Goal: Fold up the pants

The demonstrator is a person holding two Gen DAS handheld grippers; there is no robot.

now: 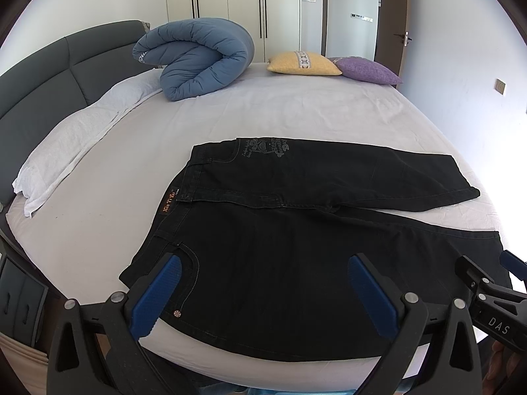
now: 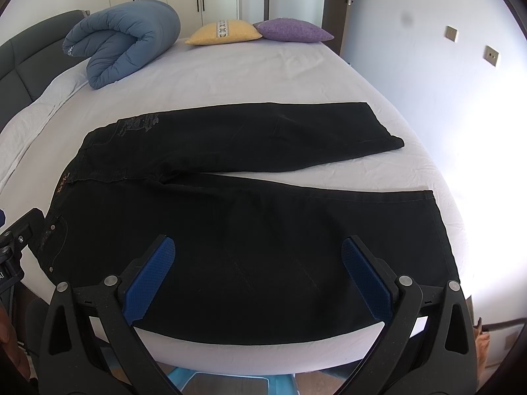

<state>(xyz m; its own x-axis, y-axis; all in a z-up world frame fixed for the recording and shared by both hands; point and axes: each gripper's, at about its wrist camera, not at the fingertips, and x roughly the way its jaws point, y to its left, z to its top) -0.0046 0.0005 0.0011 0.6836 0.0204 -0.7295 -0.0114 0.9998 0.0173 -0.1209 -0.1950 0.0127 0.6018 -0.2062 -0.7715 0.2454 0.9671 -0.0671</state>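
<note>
two grippers hang over the near edge of the bed, and both are spread wide with nothing between the blue pads, so you have not taken hold of anything yet. the black pants lie flat on the sheet with the waistband to your left and the two legs running off to the right, splayed apart in a narrow v with bare sheet showing between them. your left gripper sits above the near hip, close to the front pocket, and your right gripper sits above the near leg, about midway along it. the first fold looks like bringing the near leg over onto the far one, so pick your grip points along the near outer seam: left at the waistband corner, right further toward the near hem than it is now, i'd say, so the leg does not sag between your hands. pinch only the pants, not the sheet under them; the denim looks heavy and stiff, so take a full bite before lifting. carry both hands across together, keep the cloth low, and lay seam on seam. the rolled blue duvet and the cushions at the far side are well clear.
</note>
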